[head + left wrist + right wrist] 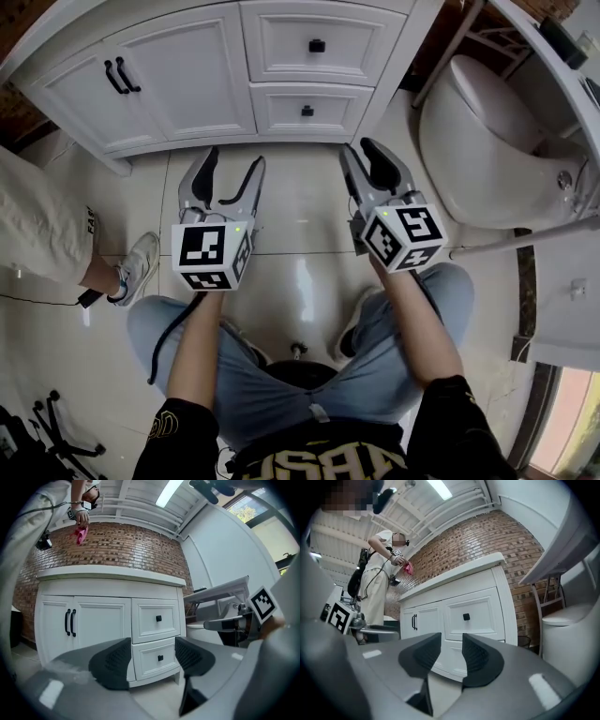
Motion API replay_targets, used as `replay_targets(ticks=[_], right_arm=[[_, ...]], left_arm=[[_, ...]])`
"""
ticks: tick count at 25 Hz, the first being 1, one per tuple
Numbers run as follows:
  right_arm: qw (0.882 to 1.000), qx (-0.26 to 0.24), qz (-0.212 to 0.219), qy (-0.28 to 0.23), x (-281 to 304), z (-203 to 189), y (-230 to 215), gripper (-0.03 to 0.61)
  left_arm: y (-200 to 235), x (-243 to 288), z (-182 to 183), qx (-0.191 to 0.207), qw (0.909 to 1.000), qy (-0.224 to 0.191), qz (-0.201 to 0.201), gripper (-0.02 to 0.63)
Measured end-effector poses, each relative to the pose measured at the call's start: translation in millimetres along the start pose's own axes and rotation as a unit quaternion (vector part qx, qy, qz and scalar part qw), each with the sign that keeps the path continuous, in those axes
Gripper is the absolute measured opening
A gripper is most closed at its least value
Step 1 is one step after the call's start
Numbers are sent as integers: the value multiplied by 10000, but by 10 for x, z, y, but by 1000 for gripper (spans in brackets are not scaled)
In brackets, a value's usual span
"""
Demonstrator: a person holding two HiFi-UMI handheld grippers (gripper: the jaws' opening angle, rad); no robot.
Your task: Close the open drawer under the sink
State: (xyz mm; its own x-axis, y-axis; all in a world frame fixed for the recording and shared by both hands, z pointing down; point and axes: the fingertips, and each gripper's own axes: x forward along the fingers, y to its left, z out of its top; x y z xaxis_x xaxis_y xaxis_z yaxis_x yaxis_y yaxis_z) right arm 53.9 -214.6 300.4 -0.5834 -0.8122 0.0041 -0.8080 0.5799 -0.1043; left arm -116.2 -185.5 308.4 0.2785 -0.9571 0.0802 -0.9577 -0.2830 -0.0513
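The white vanity [187,84] under the sink has two drawers at its right, an upper drawer [317,42] and a lower drawer [307,110], each with a black knob. Both sit flush with the cabinet front. My left gripper [234,161] is held level over the floor tiles, short of the cabinet, open and empty; in its own view the lower drawer [159,658] shows between its jaws. My right gripper [361,152] hovers beside it, jaws nearly together with only a narrow gap and nothing in them. It faces the upper drawer [466,617].
Two cabinet doors with black handles [120,77] fill the vanity's left side. A toilet [487,141] stands on the right. Another person's leg and shoe [136,267] stand at the left. My knees [309,366] are low over the tiled floor.
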Motion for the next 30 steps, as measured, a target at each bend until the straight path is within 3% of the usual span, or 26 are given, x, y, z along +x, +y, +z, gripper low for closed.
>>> replay_targets(ticks=[4, 8, 12, 18, 25, 30], right_arm=[[9987, -456, -200, -132, 49, 73, -33, 140], [9987, -426, -290, 21, 68, -48, -68, 167], [9970, -636, -436, -46, 95, -65, -37, 239], [9967, -317, -710, -234, 59, -32, -117, 330], [9960, -645, -607, 98, 110, -160, 4, 337], [9968, -553, -557, 166, 148, -211, 39, 337]], left_arm=[[100, 22, -4, -2, 9999, -1, 101, 295], [132, 23, -51, 62, 9998, 35, 158, 296], [146, 15, -38, 37, 9999, -5, 169, 295], [171, 12, 33, 52, 9994, -165, 302, 295], [158, 17, -3, 105, 9995, -109, 290, 295], [177, 26, -30, 116, 9994, -66, 307, 295]])
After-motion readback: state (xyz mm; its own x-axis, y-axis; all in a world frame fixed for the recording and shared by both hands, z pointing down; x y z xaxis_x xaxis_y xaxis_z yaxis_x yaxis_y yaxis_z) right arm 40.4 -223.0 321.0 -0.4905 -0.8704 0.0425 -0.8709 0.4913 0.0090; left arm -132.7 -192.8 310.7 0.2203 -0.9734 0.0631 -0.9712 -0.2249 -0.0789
